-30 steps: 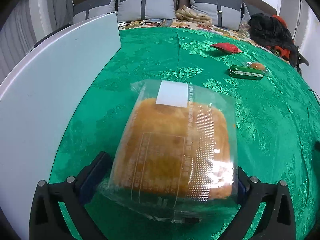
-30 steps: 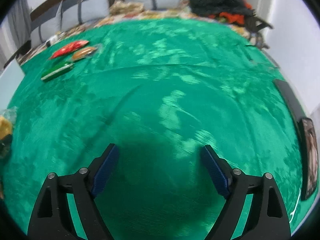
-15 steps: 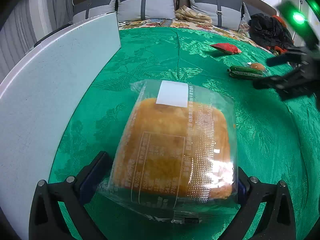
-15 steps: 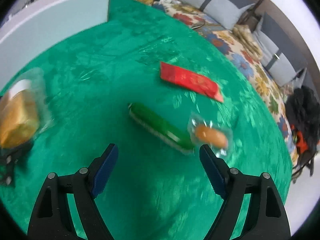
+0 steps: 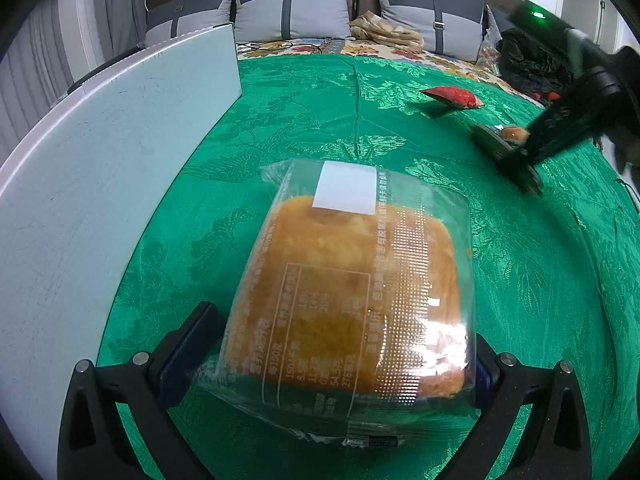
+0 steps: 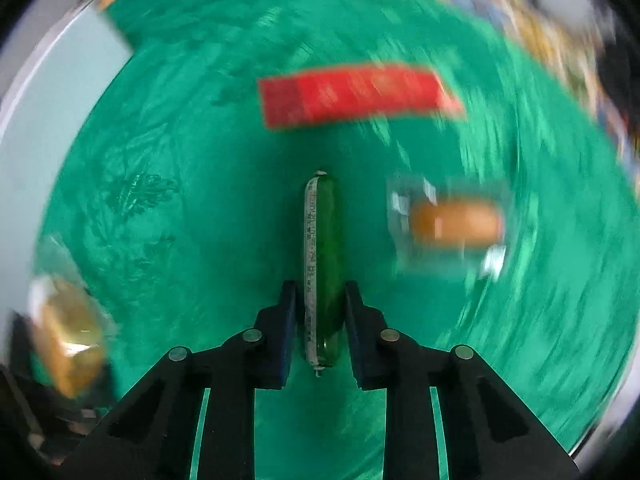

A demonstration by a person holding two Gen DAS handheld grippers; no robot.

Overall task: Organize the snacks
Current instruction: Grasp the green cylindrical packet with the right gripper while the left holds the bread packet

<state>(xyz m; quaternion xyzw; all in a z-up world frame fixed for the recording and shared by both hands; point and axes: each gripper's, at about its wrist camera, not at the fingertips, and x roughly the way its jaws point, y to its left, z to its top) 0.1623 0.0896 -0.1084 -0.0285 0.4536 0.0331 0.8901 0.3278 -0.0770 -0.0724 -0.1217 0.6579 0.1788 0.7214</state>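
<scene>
A clear-wrapped orange cake (image 5: 352, 292) is clamped between the blue pads of the left gripper (image 5: 340, 356) above the green tablecloth (image 5: 300, 120), with a white board (image 5: 100, 168) at 9 o'clock. The jaws of the right gripper (image 6: 320, 312) are closing, and a green sausage stick (image 6: 324, 264) is pinched between them. A red packet (image 6: 352, 96) lies at 12 o'clock of the stick, and a small wrapped bun (image 6: 456, 224), blurred, at 3 o'clock.
</scene>
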